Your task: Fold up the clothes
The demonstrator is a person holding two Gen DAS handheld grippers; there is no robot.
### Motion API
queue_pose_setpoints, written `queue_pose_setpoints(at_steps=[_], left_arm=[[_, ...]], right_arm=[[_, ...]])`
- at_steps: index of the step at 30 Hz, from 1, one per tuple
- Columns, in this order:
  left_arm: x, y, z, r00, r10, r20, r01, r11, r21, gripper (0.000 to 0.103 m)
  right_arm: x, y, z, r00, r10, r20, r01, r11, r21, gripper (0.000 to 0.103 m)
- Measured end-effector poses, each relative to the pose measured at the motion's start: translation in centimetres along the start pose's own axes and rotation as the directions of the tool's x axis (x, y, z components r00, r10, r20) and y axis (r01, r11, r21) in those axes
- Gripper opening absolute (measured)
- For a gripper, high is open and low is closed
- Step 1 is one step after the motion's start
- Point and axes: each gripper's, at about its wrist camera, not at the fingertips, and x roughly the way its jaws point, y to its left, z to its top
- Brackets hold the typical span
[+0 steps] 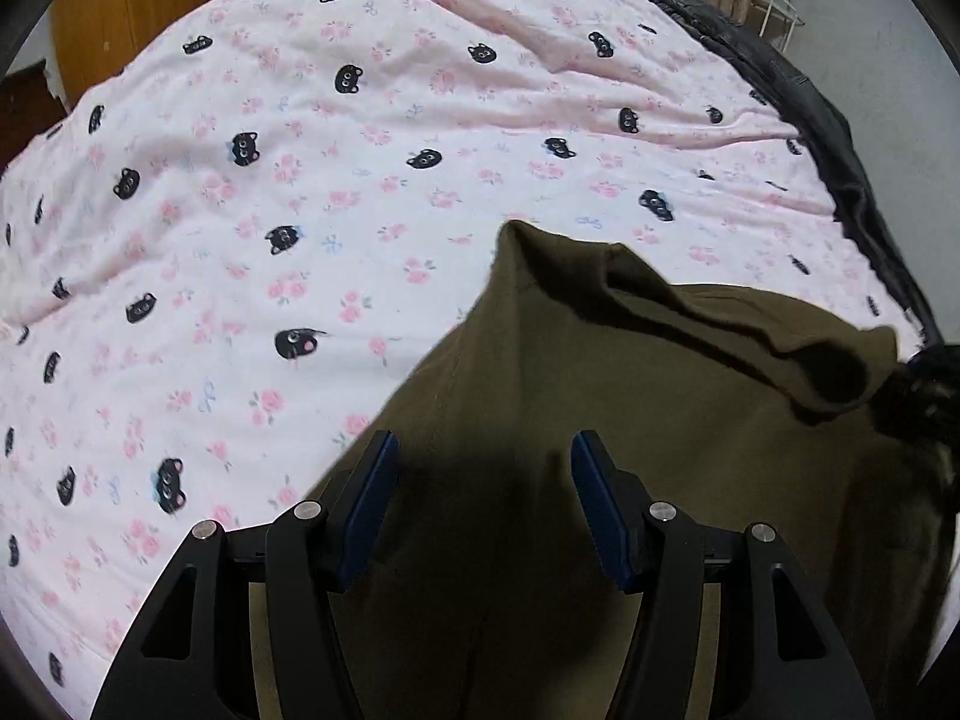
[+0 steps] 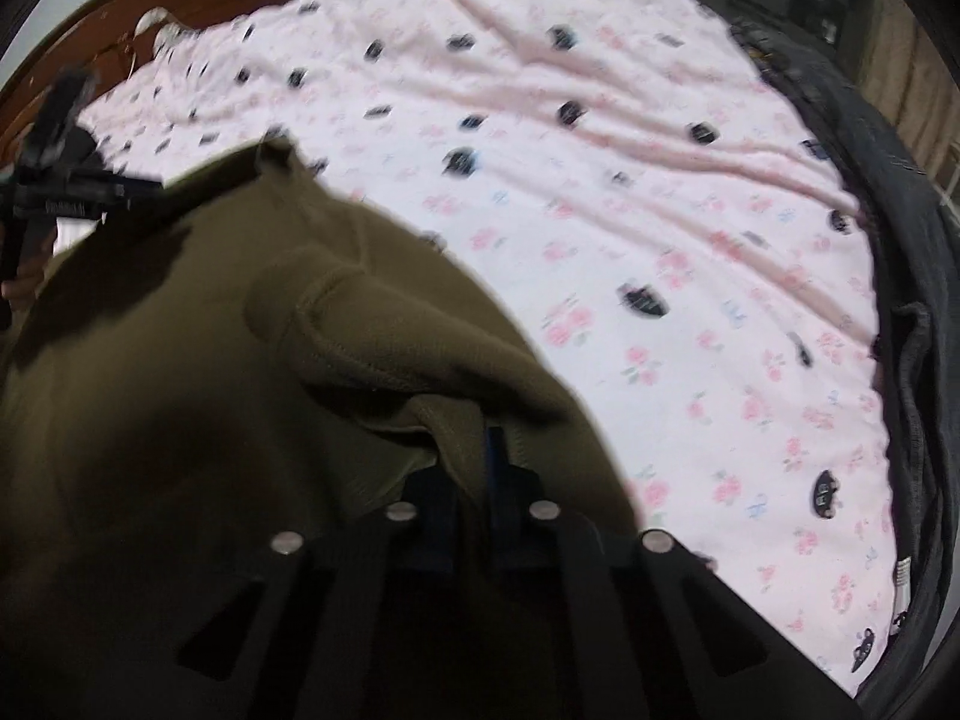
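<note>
Left wrist view: the left tool [image 1: 485,501] hangs half-wide just above the olive-green garment [image 1: 630,420], gripping nothing. That garment lies heaped on the pink cat-print bed cover [image 1: 270,180]. Right of it, the right tool [image 2: 474,468] pinches a hemmed fold; its fingertips are buried in cloth, and the garment's shape is unreadable.

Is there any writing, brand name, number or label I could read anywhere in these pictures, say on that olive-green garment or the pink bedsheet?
None can be read.
Olive-green fabric garment: plain cloth and stitching, no tag or print in view.
Pink cotton bedsheet: only printed black cat faces and pink flowers, no letters.
Black jacket-like item at the bed's edge: no legible marking; the right wrist view is blurred.
</note>
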Motion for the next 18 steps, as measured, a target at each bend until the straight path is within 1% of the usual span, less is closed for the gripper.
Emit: queue_pose_setpoints(at_steps=[4, 7, 8, 9, 10, 11, 12, 13, 14, 15, 16, 17, 18], left_arm=[[0.8, 0.5, -0.3, 0.999, 0.034, -0.023, -0.034, 0.999, 0.007, 0.055], [1.4, 1.1, -0.3, 0.998, 0.042, -0.037, -0.041, 0.999, 0.012, 0.055], [1.6, 1.2, -0.3, 0.998, 0.035, -0.046, -0.035, 0.999, 0.009, 0.048], [2.2, 1.5, -0.1, 0.998, 0.023, -0.066, -0.023, 1.0, -0.006, 0.037], [2.8, 1.9, 0.1, 0.996, 0.007, -0.089, -0.01, 1.0, -0.029, 0.007], [3.3, 2.3, 0.2, 0.994, -0.009, -0.111, 0.003, 0.999, -0.054, 0.004], [3.9, 2.7, 0.4, 0.991, -0.025, -0.132, 0.015, 0.997, -0.079, 0.004], [4.2, 3.1, 0.5, 0.99, -0.035, -0.135, 0.022, 0.995, -0.098, 0.004], [4.2, 3.4, 0.6, 0.991, -0.036, -0.13, 0.022, 0.994, -0.11, 0.004], [4.1, 3.7, 0.8, 0.992, -0.033, -0.119, 0.018, 0.993, -0.12, 0.004], [3.9, 3.9, 1.0, 0.994, -0.026, -0.109, 0.012, 0.992, -0.122, 0.004], [3.7, 4.1, 1.1, 0.995, -0.018, -0.099, 0.005, 0.993, -0.122, 0.004], [3.6, 4.4, 1.3, 0.996, -0.01, -0.094, -0.001, 0.993, -0.121, 0.004]], right_arm=[[-1.8, -1.7, 1.0, 0.998, -0.038, 0.054, 0.035, 0.999, 0.04, 0.006], [-2.5, -3.6, 2.0, 0.993, -0.075, 0.089, 0.067, 0.993, 0.095, 0.006], [-2.5, -4.3, 2.3, 0.992, -0.085, 0.095, 0.073, 0.99, 0.119, 0.006], [-2.5, -5.0, 2.6, 0.99, -0.095, 0.102, 0.079, 0.986, 0.144, 0.006], [-2.2, -5.5, 2.9, 0.991, -0.09, 0.098, 0.073, 0.984, 0.161, 0.007], [-1.5, -5.6, 2.9, 0.994, -0.083, 0.075, 0.071, 0.985, 0.158, 0.008], [-0.7, -5.6, 2.9, 0.996, -0.077, 0.048, 0.069, 0.986, 0.151, 0.011], [0.1, -5.7, 2.8, 0.997, -0.071, 0.021, 0.068, 0.987, 0.143, 0.014], [0.9, -5.7, 2.8, 0.998, -0.066, -0.007, 0.066, 0.989, 0.136, 0.02], [1.1, -5.7, 2.7, 0.999, -0.048, -0.006, 0.048, 0.989, 0.142, 0.032], [0.9, -5.7, 2.6, 0.999, -0.029, 0.017, 0.026, 0.987, 0.157, 0.041], [0.4, -5.8, 2.5, 0.998, -0.011, 0.056, 0.001, 0.984, 0.176, 0.058], [0.0, -6.0, 2.6, 0.996, -0.006, 0.091, -0.012, 0.981, 0.193, 0.068]])
